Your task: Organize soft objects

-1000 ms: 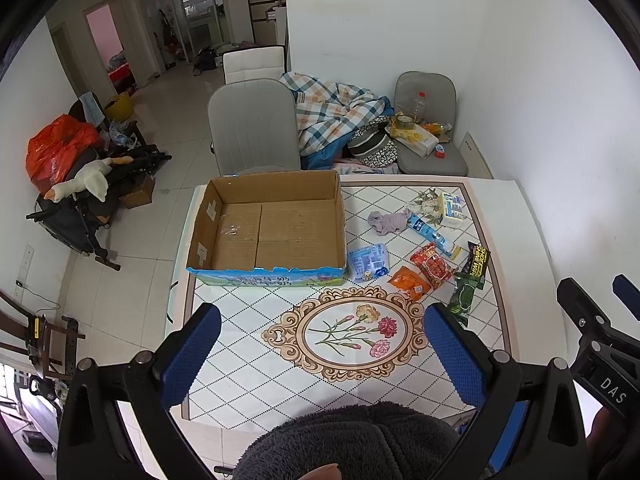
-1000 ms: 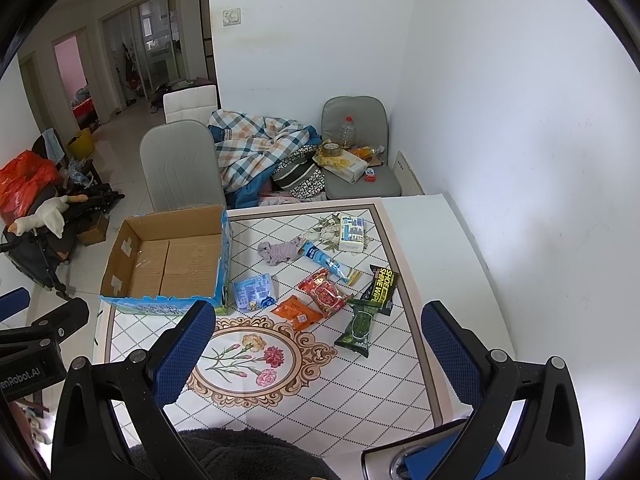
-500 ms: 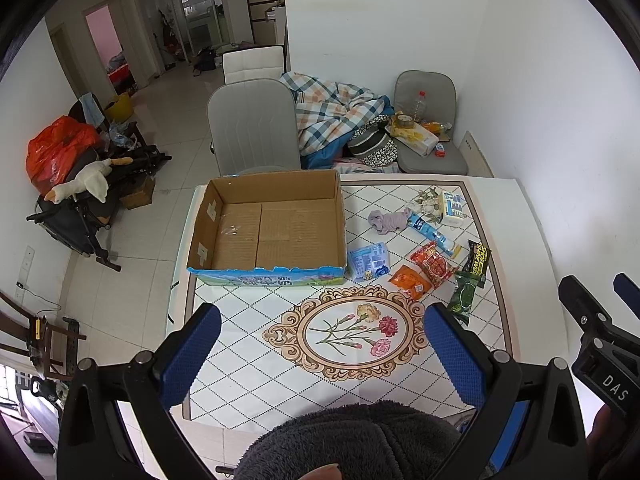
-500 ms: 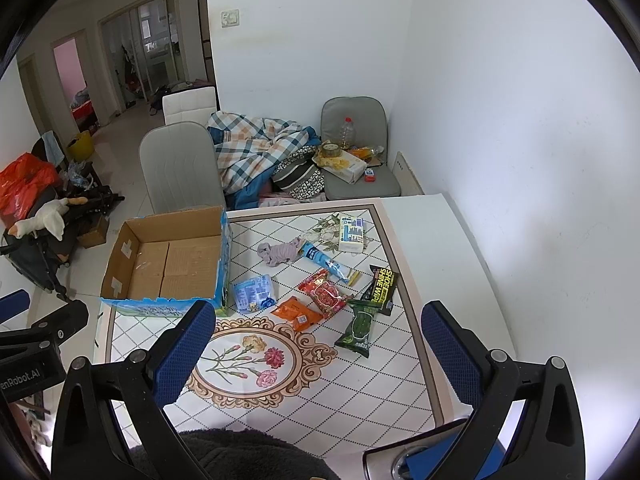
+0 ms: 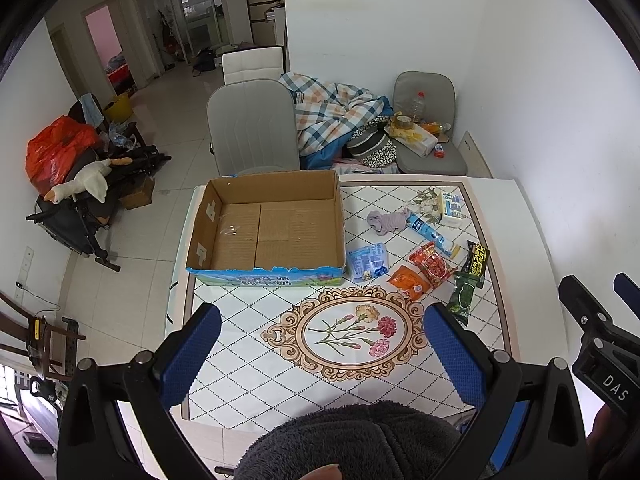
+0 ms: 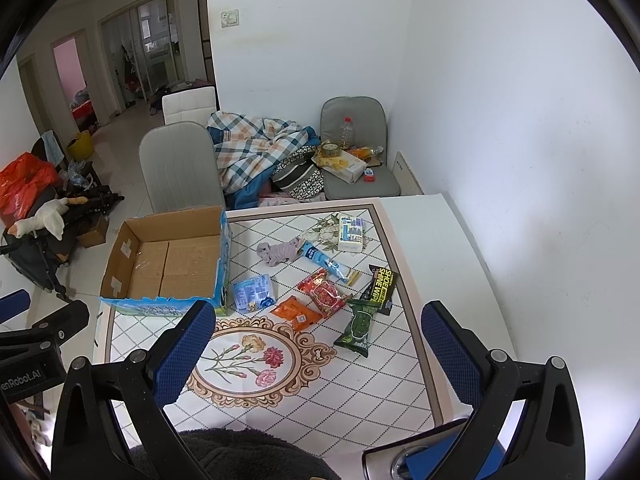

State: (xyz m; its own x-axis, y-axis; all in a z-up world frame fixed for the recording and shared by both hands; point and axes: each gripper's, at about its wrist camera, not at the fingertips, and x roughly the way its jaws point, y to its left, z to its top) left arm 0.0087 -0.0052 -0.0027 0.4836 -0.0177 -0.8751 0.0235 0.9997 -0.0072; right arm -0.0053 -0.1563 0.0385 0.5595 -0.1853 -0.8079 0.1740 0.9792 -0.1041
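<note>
An open cardboard box (image 5: 276, 232) (image 6: 168, 264) sits on the left of the patterned table (image 5: 248, 320) (image 6: 360, 380). To its right lie soft packets: a blue pouch (image 5: 367, 261) (image 6: 254, 292), an orange packet (image 5: 409, 281) (image 6: 298, 312), a red packet (image 5: 433, 264) (image 6: 325, 293), a green packet (image 5: 464, 296) (image 6: 358, 328), a black packet (image 5: 477, 257) (image 6: 382, 283), a blue tube (image 5: 430, 232) (image 6: 326, 262), a white tissue pack (image 5: 451, 210) (image 6: 351, 233) and a lilac cloth (image 5: 386, 220) (image 6: 280, 252). My left gripper (image 5: 322, 354) and right gripper (image 6: 316, 354) are open, empty, held high above the near table edge.
A grey chair (image 5: 252, 128) (image 6: 180, 168) stands behind the box. A plaid blanket (image 5: 332, 116) and a second grey chair with a bottle (image 6: 354, 148) lie beyond the table. A white wall is at the right. Clutter stands on the floor at left (image 5: 76, 184).
</note>
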